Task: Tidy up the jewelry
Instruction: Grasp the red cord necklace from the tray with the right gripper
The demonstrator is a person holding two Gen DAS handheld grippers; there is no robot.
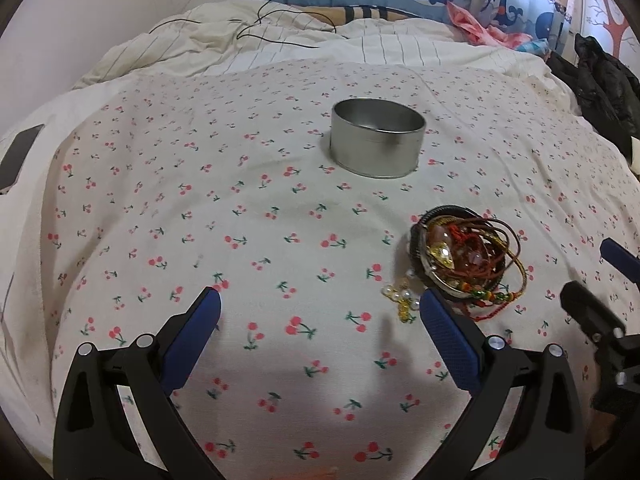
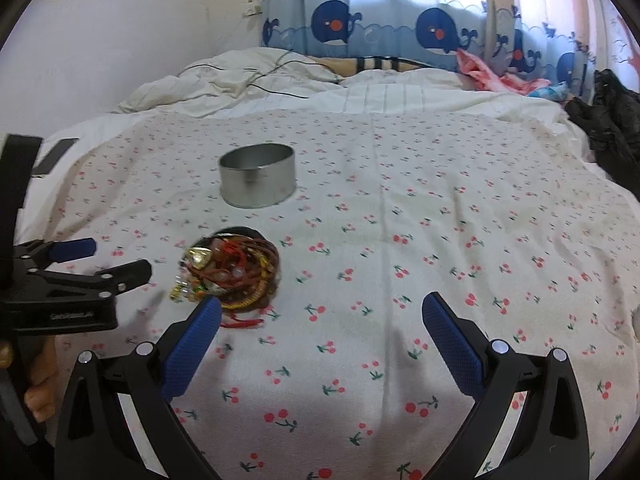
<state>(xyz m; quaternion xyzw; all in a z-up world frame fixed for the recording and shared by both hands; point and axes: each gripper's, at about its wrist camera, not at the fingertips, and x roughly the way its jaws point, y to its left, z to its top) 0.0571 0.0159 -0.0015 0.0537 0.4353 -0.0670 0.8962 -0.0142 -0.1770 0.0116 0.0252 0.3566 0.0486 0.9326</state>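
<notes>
A tangled pile of jewelry (image 1: 466,258), with bracelets, cords, beads and a pearl piece, lies on the cherry-print sheet (image 1: 248,216). An open round metal tin (image 1: 377,136) stands beyond it, upright; its inside looks empty. My left gripper (image 1: 320,304) is open and empty, and the pile lies just past its right finger. My right gripper (image 2: 322,308) is open and empty, with the pile (image 2: 230,272) by its left fingertip and the tin (image 2: 258,174) farther back. Each gripper shows at the edge of the other's view: the right one (image 1: 592,276) and the left one (image 2: 112,260).
A rumpled white duvet (image 1: 280,44) with a thin black cable (image 1: 280,20) lies at the back of the bed. Black clothing (image 1: 600,80) is heaped at the right edge. A dark phone-like slab (image 1: 20,156) lies at the left. A whale-print curtain (image 2: 400,28) hangs behind.
</notes>
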